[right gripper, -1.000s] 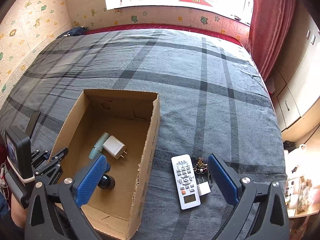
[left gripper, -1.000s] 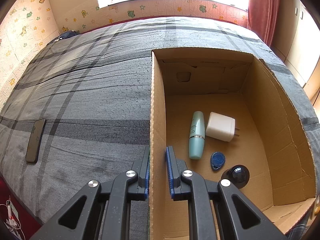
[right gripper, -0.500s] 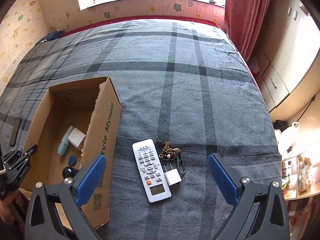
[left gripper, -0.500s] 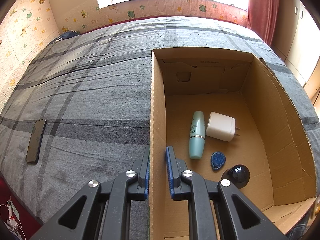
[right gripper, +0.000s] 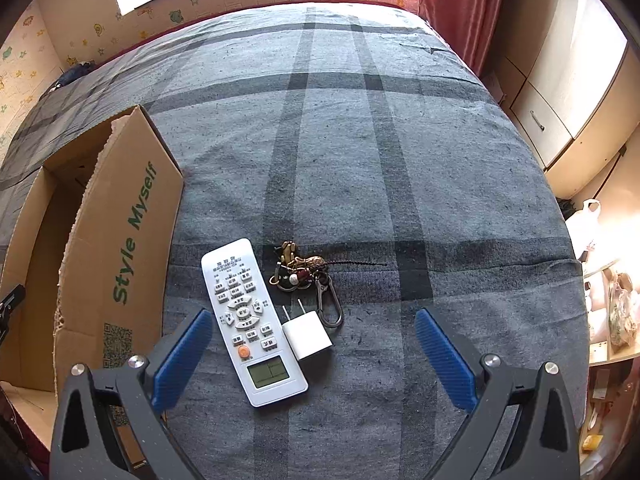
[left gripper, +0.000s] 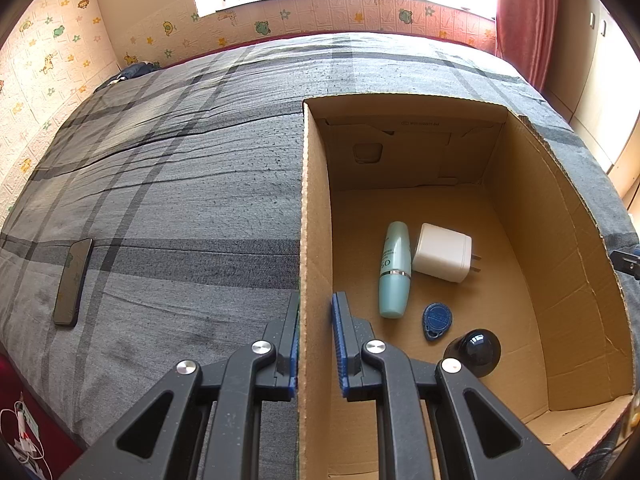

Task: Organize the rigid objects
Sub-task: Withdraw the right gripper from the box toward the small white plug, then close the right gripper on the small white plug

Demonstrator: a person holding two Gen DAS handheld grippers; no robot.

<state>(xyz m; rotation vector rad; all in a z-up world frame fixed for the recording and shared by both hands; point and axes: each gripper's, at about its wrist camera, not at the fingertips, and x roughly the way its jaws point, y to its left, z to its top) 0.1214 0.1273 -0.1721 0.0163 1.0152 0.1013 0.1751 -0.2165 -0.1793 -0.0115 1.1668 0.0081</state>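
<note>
My left gripper (left gripper: 315, 320) is shut on the left wall of the open cardboard box (left gripper: 310, 208), one finger on each side of it. Inside the box lie a teal bottle (left gripper: 394, 270), a white charger (left gripper: 442, 252), a blue key fob (left gripper: 437, 320) and a dark round object (left gripper: 474, 352). My right gripper (right gripper: 314, 344) is open and empty above a white remote (right gripper: 248, 316), a small white plug adapter (right gripper: 306, 336) and a keychain with a carabiner (right gripper: 306, 276), all on the grey plaid bed. The box (right gripper: 132, 256) stands to their left.
A black phone (left gripper: 73, 282) lies on the bed left of the box. The bed edge drops at the right toward white cabinets (right gripper: 560, 92) and bags (right gripper: 612, 312). A red curtain (right gripper: 460, 4) hangs at the back right.
My right gripper has swung right and come lower over the remote, adapter and keychain; the box has slid to the left of its view. The left gripper has held still on the box wall.
</note>
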